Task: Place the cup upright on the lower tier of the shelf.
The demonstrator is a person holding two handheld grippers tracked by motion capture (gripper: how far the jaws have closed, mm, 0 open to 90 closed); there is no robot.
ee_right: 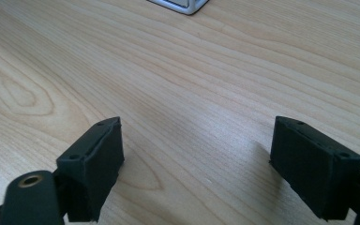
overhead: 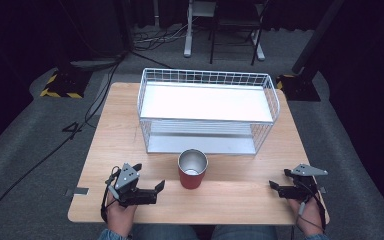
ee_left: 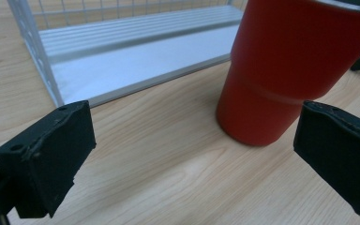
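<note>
In the left gripper view, the red cup's (ee_left: 281, 70) rim ran off the frame at one o'clock. In the right gripper view, the wire rack (ee_right: 180, 4) showed just a corner at twelve o'clock.

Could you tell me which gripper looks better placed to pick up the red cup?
Probably the left gripper: its jaws are open and point at the red cup, close ahead in its own view. The right gripper, also open, faces bare table.
</note>
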